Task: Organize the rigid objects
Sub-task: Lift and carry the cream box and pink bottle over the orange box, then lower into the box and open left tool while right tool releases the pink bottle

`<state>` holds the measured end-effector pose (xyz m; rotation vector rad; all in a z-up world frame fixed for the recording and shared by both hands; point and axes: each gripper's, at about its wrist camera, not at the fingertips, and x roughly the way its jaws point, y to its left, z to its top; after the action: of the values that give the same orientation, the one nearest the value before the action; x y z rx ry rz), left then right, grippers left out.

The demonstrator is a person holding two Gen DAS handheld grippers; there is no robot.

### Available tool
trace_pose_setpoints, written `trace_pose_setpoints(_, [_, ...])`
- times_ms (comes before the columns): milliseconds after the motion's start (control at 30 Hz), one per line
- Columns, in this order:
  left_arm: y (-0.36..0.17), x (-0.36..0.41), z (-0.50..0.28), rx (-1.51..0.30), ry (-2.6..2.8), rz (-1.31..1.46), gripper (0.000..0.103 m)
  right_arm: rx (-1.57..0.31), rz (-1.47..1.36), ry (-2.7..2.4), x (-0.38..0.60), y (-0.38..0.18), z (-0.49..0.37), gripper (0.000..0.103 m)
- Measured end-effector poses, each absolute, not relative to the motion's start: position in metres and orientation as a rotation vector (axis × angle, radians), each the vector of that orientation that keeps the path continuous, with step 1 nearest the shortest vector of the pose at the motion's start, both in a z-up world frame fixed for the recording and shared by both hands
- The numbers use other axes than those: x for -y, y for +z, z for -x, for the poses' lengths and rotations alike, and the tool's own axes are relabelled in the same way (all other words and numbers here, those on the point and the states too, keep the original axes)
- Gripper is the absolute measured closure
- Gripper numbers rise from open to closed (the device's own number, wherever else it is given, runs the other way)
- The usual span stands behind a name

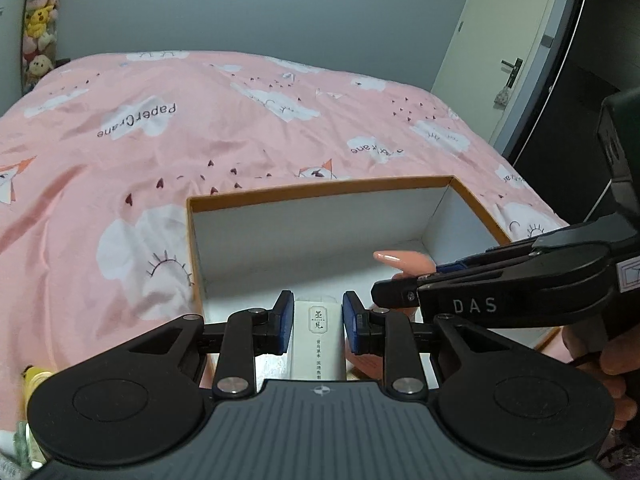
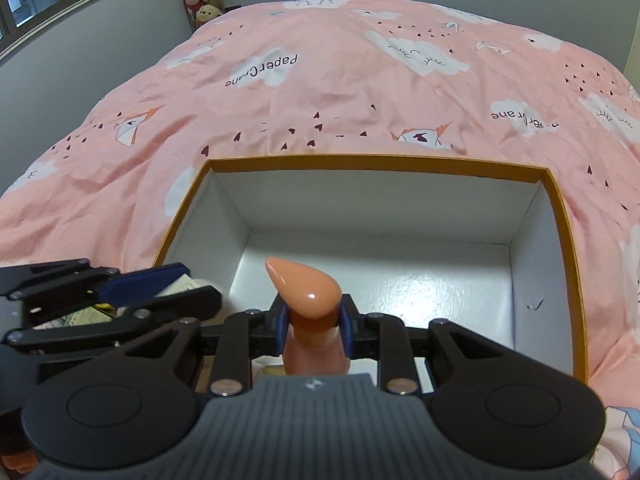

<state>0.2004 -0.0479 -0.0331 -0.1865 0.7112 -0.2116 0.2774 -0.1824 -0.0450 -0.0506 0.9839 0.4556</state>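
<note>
An open cardboard box (image 1: 320,190) with an orange rim and white inside sits on the pink bed; it also shows in the right wrist view (image 2: 380,162). My left gripper (image 1: 318,322) is shut on a slim white carton (image 1: 319,340) with printed characters, held over the box's near left part. My right gripper (image 2: 312,322) is shut on a peach-coloured bottle with a pointed cap (image 2: 306,290), held over the box's near edge. In the left wrist view the right gripper (image 1: 404,286) comes in from the right with the bottle's tip (image 1: 400,259) sticking out. The left gripper (image 2: 176,280) shows at the left of the right wrist view.
A pink duvet (image 1: 200,128) with cloud prints covers the bed around the box. Plush toys (image 1: 38,28) hang at the far left wall. A door (image 1: 500,60) stands at the right. Small items (image 1: 32,380) lie at the left near edge.
</note>
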Motion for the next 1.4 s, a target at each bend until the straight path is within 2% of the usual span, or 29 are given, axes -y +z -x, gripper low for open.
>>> trace_pose_setpoints(533, [-0.046, 0.041, -0.210, -0.739, -0.152, 0.199, 0.072, -0.982, 0.026, 0.453, 0.180, -0.049, -0.284, 0.078])
trace_pose_setpoints(600, [-0.045, 0.039, -0.209, -0.730, -0.143, 0.198, 0.068, -0.982, 0.034, 0.453, 0.178, -0.048, -0.284, 0.078])
trace_pose_setpoints(667, [-0.044, 0.038, -0.208, -0.726, -0.137, 0.200, 0.060, -0.983, 0.028, 0.458, 0.178, -0.048, -0.283, 0.078])
trace_pose_setpoints(967, [-0.033, 0.019, -0.194, -0.698, -0.086, 0.256, 0.042, -0.966, 0.027, 0.446, 0.171, -0.046, -0.278, 0.078])
trace_pose_setpoints(1167, [-0.031, 0.005, -0.185, -0.702, -0.044, 0.283, 0.037, -0.954, 0.085, 0.470, 0.151, -0.047, -0.279, 0.078])
trace_pose_setpoints(1400, [-0.033, -0.006, -0.179, -0.691, 0.013, 0.304, 0.037, -1.006, 0.144, 0.490, 0.126, -0.067, -0.285, 0.078])
